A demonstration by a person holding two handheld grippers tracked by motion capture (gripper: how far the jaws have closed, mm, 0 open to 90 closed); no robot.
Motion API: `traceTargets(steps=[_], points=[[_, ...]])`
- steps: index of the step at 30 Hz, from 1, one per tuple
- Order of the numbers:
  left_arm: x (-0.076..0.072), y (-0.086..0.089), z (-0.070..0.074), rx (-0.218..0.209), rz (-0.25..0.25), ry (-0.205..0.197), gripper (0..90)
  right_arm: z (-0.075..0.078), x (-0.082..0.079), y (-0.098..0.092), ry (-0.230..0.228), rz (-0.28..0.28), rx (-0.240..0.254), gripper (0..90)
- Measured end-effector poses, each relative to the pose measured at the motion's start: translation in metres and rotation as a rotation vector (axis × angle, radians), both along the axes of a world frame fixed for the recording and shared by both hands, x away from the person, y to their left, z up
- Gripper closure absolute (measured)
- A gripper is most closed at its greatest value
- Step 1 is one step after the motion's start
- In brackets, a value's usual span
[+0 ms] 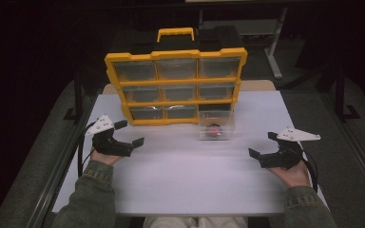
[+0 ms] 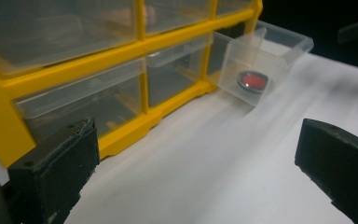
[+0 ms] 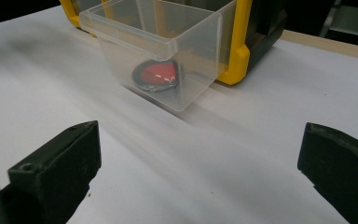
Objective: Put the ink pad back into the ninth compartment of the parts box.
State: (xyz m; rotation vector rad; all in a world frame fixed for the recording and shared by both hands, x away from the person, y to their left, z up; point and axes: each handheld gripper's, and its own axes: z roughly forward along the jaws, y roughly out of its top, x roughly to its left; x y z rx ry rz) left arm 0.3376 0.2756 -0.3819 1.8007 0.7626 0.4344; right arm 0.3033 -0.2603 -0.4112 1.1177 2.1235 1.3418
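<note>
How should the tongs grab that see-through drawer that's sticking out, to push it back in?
Probably grip the clear drawer by its front wall, one jaw over the open top rim, one outside, coming from the person's side. That wall faces the right tongs, which are open and nearer. The back end sits in the yellow organizer, so its sides are partly blocked. The red disc lies low inside.

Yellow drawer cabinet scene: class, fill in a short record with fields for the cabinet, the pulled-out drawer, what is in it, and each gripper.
cabinet: yellow drawer cabinet standing upright at the far side of the white table, nine clear drawers
open drawer: bottom-right clear drawer, pulled out towards the person
contents: one round red and black object on the drawer floor
left gripper: open, resting on the table, holding nothing
right gripper: open, resting on the table, holding nothing
</note>
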Motion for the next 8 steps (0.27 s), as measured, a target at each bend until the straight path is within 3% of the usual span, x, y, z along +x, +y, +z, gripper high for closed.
traceTargets(steps=[2, 6, 8], points=[[-0.002, 0.005, -0.005, -0.029, 0.026, -0.006, 0.0, 0.000, 0.000, 0.000, -0.003, 0.000, 0.001, 0.0], [-0.002, 0.014, -0.008, -0.046, 0.063, 0.005, 0.0, 0.001, -0.001, -0.001, -0.008, -0.004, 0.004, 0.0], [-0.004, 0.015, -0.007, -0.060, 0.075, -0.008, 0.0, 0.002, -0.001, -0.002, -0.009, -0.005, 0.006, 0.0]])
